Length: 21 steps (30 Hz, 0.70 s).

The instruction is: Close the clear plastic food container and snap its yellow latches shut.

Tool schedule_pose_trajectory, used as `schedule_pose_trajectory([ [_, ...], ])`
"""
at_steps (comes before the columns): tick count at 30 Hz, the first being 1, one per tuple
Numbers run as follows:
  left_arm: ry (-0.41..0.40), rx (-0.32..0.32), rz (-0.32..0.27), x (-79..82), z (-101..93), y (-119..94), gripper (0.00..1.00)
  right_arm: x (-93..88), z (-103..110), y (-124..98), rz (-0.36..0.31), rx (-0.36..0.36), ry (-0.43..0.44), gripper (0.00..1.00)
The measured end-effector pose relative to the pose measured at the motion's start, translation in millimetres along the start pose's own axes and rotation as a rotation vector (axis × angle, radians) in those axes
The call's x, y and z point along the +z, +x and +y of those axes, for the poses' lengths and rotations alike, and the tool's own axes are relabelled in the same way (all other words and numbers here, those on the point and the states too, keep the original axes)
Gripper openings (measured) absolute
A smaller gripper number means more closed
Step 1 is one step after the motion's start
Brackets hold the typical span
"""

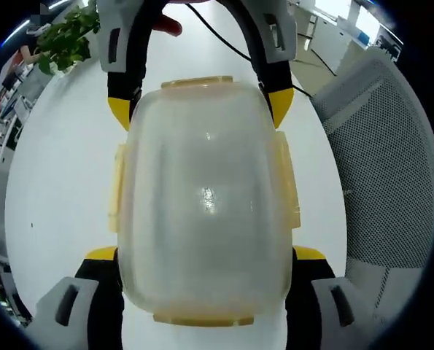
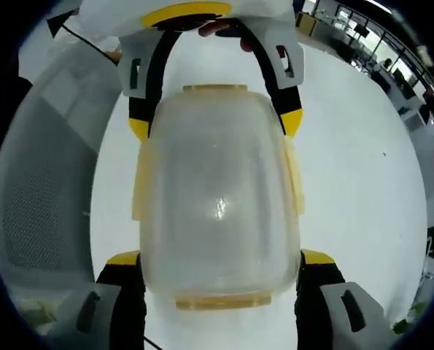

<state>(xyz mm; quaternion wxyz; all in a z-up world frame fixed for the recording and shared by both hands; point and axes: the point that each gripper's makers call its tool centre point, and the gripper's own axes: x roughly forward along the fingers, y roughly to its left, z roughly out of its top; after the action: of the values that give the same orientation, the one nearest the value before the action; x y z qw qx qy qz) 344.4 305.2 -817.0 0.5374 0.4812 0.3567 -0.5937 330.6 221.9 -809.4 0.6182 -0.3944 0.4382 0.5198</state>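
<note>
Left gripper view. The clear plastic food container (image 1: 206,200) sits lid-side up on the white table (image 1: 63,168), between the left gripper (image 1: 206,292) at the near end and the right gripper (image 1: 202,102) at the far end. The left gripper's jaws stand wide apart, one on each side of the container's near end, with their yellow tips right at the walls; I cannot tell whether they press on it. The right gripper's jaws straddle the far end in the same way. A potted plant (image 1: 63,36) stands far left, and a grey mesh chair (image 1: 377,175) is at right.

Right gripper view. Same container (image 2: 217,197), seen from the opposite end. The right gripper (image 2: 217,292) is spread wide around the near end, and the left gripper (image 2: 213,109) is at the far end with a person's fingers (image 2: 217,28) behind it. The mesh chair (image 2: 49,182) shows on the left here.

Progress, judged. The lid appears seated on the base, so closing looks done or nearly so. The yellow latches show on all four sides: left (image 1: 117,189), right (image 1: 286,186), far (image 1: 197,82), near (image 1: 202,319). The side latches seem to flare slightly out from the walls, which suggests they are not yet snapped, though the clear plastic makes this uncertain. The end latches cannot be read either way. Remaining: press each latch down and confirm.
</note>
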Motion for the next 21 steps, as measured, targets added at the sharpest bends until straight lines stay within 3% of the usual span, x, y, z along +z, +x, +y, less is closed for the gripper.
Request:
schedule_pose_trajectory([
  [21,-0.017,0.006,-0.01,-22.1,-4.7,-7.2,0.94,22.9,2.7,7.9,-0.018,-0.001,-0.009,0.85],
])
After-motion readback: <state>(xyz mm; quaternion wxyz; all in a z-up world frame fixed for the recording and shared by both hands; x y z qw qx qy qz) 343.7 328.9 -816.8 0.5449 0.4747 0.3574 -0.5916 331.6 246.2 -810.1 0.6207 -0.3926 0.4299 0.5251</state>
